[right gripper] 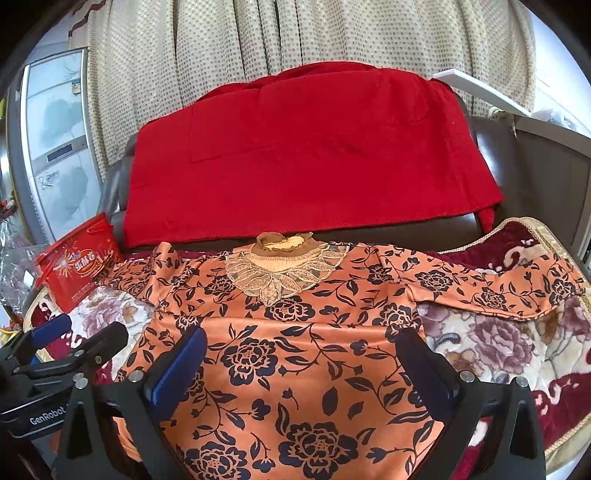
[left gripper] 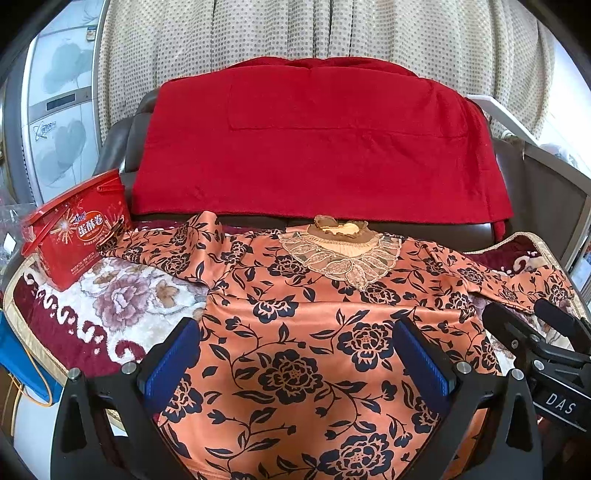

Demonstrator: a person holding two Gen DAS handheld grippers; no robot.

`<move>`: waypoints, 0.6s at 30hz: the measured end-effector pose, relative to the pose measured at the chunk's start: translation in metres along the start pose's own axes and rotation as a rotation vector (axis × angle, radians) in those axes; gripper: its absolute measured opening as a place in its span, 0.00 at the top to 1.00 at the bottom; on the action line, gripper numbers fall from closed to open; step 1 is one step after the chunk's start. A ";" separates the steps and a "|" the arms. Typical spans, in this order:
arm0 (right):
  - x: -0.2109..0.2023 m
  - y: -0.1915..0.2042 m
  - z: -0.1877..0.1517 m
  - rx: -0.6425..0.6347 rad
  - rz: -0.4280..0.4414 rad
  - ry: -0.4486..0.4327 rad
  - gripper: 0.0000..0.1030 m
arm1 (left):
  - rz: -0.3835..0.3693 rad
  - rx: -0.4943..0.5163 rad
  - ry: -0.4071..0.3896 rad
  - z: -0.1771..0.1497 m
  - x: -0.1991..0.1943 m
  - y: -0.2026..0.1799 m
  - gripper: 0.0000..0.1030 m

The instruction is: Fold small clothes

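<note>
Orange floral blouse (left gripper: 306, 332) with lace collar (left gripper: 343, 258) spread flat, front up, on a flowered plush blanket (left gripper: 110, 306), both sleeves stretched sideways, neck toward the sofa back. Left gripper (left gripper: 295, 354) low over the blouse's near half, jaws released wide, nothing between the blue pads (left gripper: 166, 365). Right gripper (right gripper: 301, 373) alongside, likewise spread open above the cloth. Red blanket (left gripper: 317, 140) draped behind. Red snack tin (left gripper: 74, 229) just beside the left sleeve tip. Dotted curtain (right gripper: 295, 33) at the back.
</note>
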State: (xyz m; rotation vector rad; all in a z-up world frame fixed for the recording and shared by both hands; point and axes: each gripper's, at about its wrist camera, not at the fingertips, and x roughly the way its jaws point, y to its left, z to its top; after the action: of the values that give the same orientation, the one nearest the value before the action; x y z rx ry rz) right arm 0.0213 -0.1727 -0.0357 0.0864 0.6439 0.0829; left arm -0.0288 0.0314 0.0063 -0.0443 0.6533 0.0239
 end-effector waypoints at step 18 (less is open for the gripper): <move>-0.003 0.003 0.004 0.004 0.006 -0.006 0.00 | 0.001 0.000 -0.005 0.002 -0.002 0.001 0.00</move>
State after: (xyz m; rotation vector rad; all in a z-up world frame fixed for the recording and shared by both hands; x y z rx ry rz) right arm 0.0212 -0.1703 -0.0305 0.0924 0.6382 0.0870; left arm -0.0293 0.0322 0.0091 -0.0441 0.6484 0.0246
